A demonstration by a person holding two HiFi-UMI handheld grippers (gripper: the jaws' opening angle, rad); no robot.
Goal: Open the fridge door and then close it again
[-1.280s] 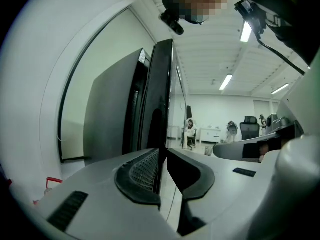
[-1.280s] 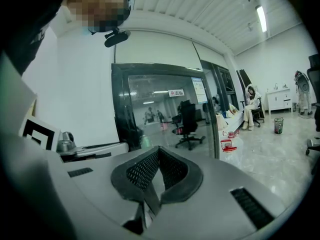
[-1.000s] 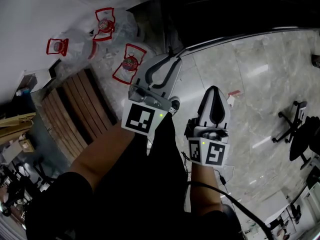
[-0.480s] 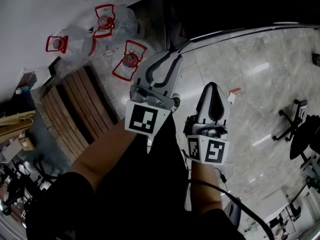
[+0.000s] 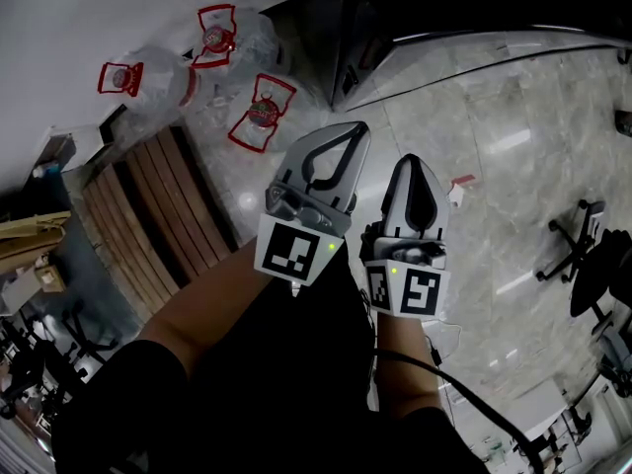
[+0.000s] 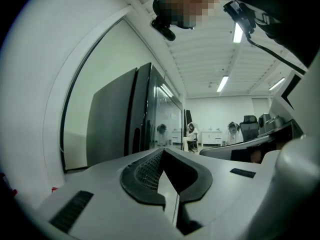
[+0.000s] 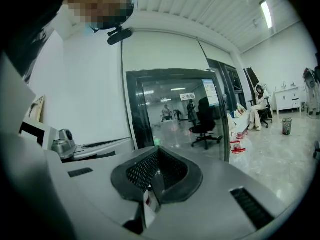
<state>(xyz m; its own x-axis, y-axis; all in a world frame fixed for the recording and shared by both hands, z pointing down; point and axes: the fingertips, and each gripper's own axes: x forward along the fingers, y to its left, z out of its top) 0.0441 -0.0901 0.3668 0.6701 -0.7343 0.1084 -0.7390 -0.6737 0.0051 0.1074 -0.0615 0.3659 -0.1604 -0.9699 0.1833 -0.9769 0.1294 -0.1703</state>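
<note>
head view: left gripper and right gripper are held side by side over the pale marble floor, near each other but apart. both point toward the fridge, which is the dark body at the far edge of the floor. neither gripper touches it.

left gripper view: jaws closed, tips meeting, nothing between them. the fridge stands ahead and to the left, showing its dark grey side and glass front.

right gripper view: jaws closed tip to tip, nothing held. the fridge door, a glass pane in a black frame, faces the camera and reflects the room. it appears to lie shut against the body. a white wall is to its left.

on the floor at the left side of the fridge are large clear water bottles with red handles. a slatted wooden pallet lies beside them toward the near left. an office chair stands at the right edge of the floor, well apart from the grippers.
</note>
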